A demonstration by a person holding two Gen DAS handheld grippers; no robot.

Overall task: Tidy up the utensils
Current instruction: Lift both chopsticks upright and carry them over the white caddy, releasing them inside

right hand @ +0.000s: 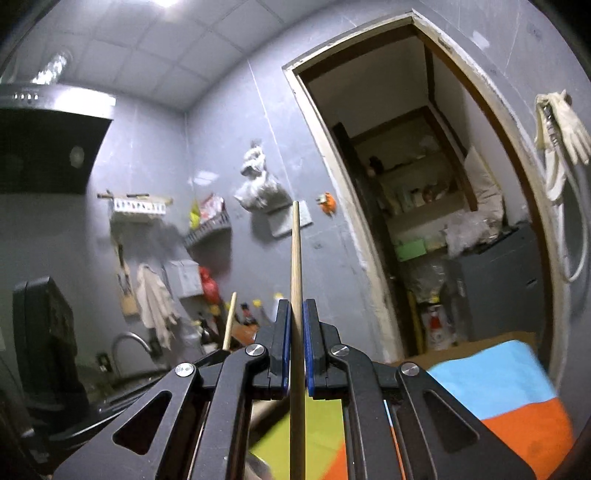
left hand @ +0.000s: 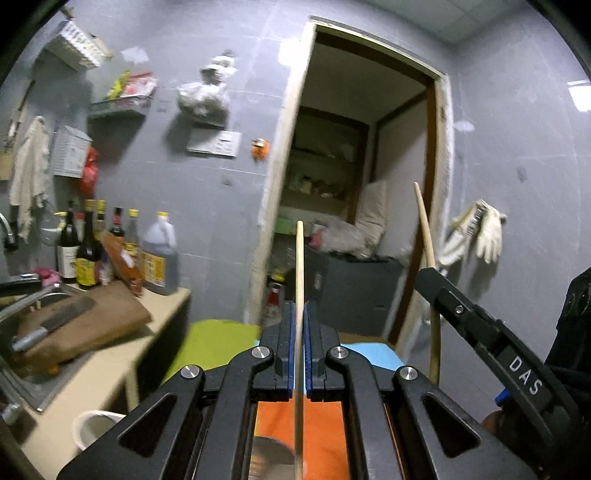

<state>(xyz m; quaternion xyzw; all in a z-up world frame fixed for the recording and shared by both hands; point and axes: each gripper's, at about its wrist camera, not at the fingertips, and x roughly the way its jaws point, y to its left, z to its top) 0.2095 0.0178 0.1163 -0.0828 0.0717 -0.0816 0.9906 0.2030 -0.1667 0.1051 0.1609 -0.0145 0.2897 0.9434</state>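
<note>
Each gripper, left (left hand: 299,314) and right (right hand: 294,314), is clamped on one upright chopstick (left hand: 299,295) (right hand: 295,280) between its pads, raised well above the desk; a thin, smooth shaft may pivot or slip if pad pressure eases.

Kitchen corner, grey tiled walls, open doorway to a storeroom.

Ceiling light (right hand: 173,3) is glaring off the white panels; a black range hood (right hand: 44,147) is hanging at left. Bottles (left hand: 110,247) are standing along the counter's (left hand: 110,369) back edge, a wooden board (left hand: 81,325) lying beside the sink (left hand: 22,373). White gloves (left hand: 480,229) are hanging right of the doorway (left hand: 362,177).
</note>
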